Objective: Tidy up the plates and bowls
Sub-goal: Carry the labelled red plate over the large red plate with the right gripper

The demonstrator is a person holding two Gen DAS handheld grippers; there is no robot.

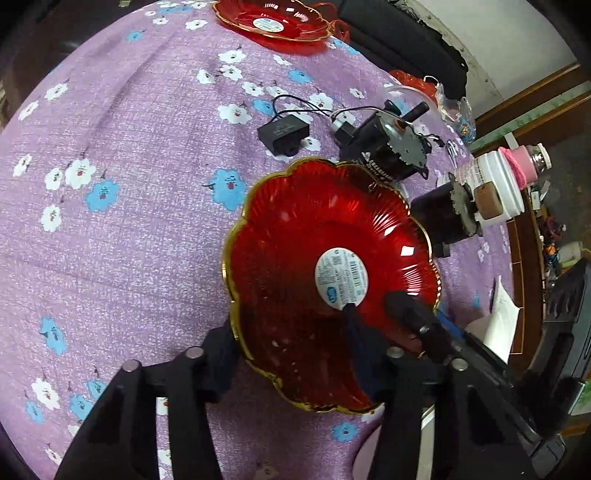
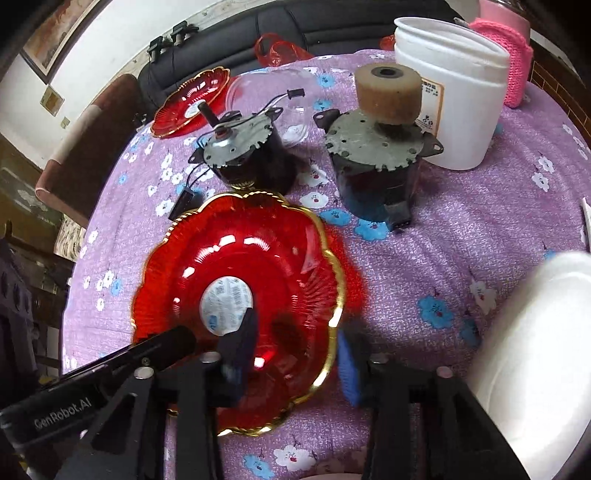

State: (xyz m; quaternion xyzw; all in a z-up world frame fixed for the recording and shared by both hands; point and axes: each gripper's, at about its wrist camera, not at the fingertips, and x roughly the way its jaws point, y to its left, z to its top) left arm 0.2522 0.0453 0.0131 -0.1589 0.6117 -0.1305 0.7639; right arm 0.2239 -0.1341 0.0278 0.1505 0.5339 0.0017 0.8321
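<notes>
A red scalloped plate (image 1: pixel 295 240) (image 2: pixel 273 258) with a gold rim and a round white sticker lies on the purple flowered tablecloth (image 1: pixel 129 221). My left gripper (image 1: pixel 290 332) straddles its near-left rim, one finger outside and under the rim, the other inside the plate, pressing on it. My right gripper (image 2: pixel 295 336) clamps the opposite rim, with a dark finger (image 2: pixel 245 328) inside and a blue pad (image 2: pixel 347 354) outside. Each gripper's finger shows in the other's view. A second red plate (image 1: pixel 273 18) (image 2: pixel 192 99) rests at the table's far edge.
Two black electric motors (image 2: pixel 243 151) (image 2: pixel 376 162) stand just beyond the held plate, the right one topped by a brown roller. A clear glass dish (image 2: pixel 266 88), a white jar (image 2: pixel 454 92), a wired black capacitor (image 1: pixel 282 134) and a white rounded object (image 2: pixel 535 350) are nearby.
</notes>
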